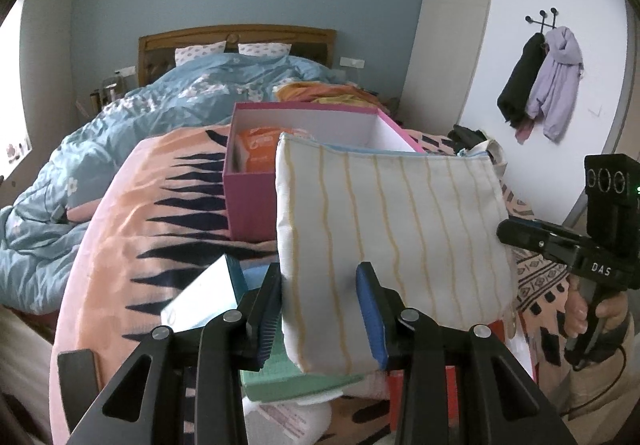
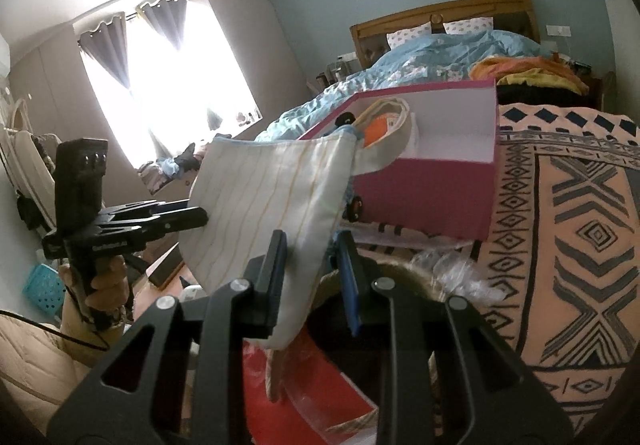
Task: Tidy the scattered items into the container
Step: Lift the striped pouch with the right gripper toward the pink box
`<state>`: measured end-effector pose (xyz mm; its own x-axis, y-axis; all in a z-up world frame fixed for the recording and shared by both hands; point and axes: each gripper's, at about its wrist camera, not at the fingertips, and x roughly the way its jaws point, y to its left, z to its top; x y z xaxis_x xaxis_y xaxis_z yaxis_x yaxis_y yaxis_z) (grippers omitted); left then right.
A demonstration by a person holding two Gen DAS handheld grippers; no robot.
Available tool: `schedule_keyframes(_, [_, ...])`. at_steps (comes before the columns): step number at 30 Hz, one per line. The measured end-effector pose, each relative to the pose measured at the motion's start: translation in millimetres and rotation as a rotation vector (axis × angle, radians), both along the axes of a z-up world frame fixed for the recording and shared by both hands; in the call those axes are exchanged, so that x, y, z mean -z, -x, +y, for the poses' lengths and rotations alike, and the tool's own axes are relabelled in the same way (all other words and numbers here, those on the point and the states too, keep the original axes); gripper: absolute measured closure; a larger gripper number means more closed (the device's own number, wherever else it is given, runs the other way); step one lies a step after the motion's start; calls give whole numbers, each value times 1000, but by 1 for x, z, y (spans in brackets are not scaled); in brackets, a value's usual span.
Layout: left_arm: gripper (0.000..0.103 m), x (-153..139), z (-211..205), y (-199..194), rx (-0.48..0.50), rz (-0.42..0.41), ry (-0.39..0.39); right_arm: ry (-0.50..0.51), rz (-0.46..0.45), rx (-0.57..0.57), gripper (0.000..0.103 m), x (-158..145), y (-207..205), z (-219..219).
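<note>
Both tongs hold one thing: a soft white pouch with wavy yellow stripes (image 1: 394,229). The left tongs (image 1: 320,309) are closed on its bottom edge. The right tongs (image 2: 310,277) pinch its other bottom corner. The pouch hangs in the air above the bed (image 1: 132,229), just in front of the pink box (image 1: 256,201). The box sits on the peach blanket, and something orange already lies inside it.

What could go wrong? The pouch is floppy and each grip is only on a thin edge, so I think it could slip out if one hand pulls away from the other. It could also bump the near wall of the box and push it along the soft blanket, or tip it. The pouch's strap (image 2: 396,141) is draped over the box rim and might catch there.

Words to read: the right tool (image 1: 600,265) says "DAS" in white letters. The orange pack (image 1: 260,153) has writing, but it is too blurry to read.
</note>
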<state>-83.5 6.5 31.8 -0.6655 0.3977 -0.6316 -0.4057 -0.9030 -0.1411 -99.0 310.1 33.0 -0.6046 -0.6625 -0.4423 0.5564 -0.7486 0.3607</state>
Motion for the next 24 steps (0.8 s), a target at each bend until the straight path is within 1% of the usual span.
schedule_keyframes(15, [66, -15, 14, 22, -3, 13, 29, 17, 16, 14, 75, -11, 24, 7])
schedule_keyframes(24, [66, -23, 18, 32, -11, 27, 39, -1, 39, 25, 75, -18, 29, 6])
